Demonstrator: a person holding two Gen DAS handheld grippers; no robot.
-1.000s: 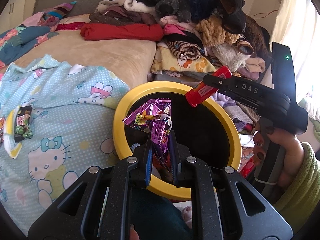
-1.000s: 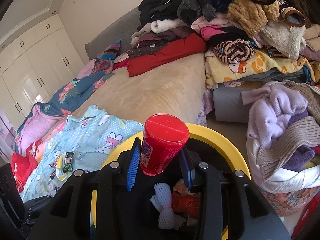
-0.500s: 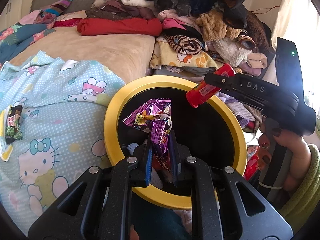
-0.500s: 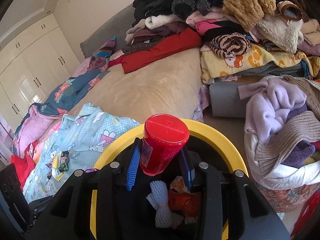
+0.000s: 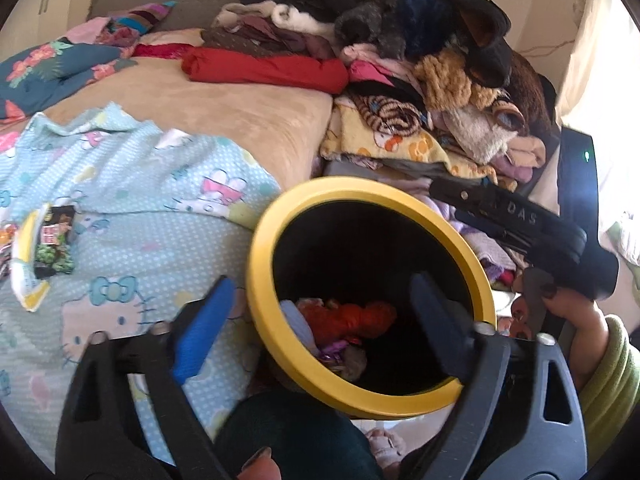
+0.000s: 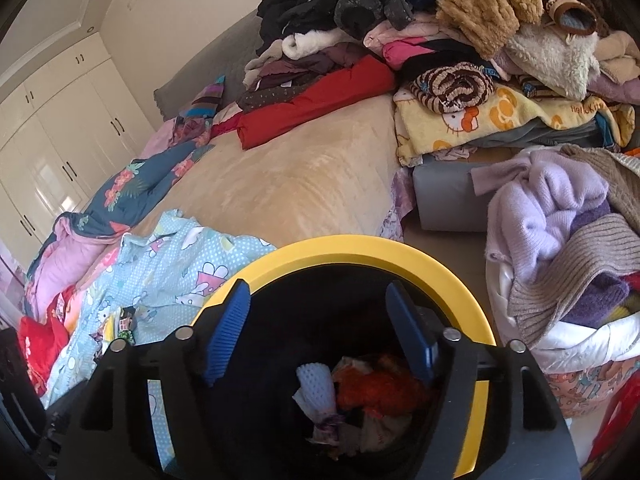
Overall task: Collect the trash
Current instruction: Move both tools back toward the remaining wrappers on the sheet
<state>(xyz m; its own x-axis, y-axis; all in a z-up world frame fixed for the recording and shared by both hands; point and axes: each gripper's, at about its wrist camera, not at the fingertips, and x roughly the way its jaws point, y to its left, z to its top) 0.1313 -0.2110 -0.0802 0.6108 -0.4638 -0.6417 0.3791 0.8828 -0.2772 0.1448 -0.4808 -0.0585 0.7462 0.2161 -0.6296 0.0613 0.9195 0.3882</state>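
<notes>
A black bin with a yellow rim [image 5: 260, 264] [image 6: 360, 246] stands beside the bed. Trash lies in its bottom: a red crumpled piece [image 5: 352, 316] [image 6: 376, 392], white foam netting [image 6: 316, 384] and a purple wrapper [image 5: 334, 348]. My left gripper [image 5: 320, 320] is open and empty over the bin's left rim. My right gripper [image 6: 316, 332] is open and empty above the bin mouth; it also shows in the left wrist view [image 5: 520, 220]. A dark snack wrapper [image 5: 52, 240] [image 6: 126, 322] lies on the blue Hello Kitty blanket [image 5: 152, 208].
A beige bed [image 6: 300, 176] carries a red folded cloth [image 5: 264, 68] and a tall heap of clothes [image 5: 420, 60]. A basket of lilac and brown knitwear [image 6: 568, 240] stands right of the bin. White wardrobes [image 6: 60, 128] line the far left.
Both grippers opened. The purple wrapper left my left gripper and the red tube left my right gripper; both are gone from the jaws, and the wrapper lies in the bin.
</notes>
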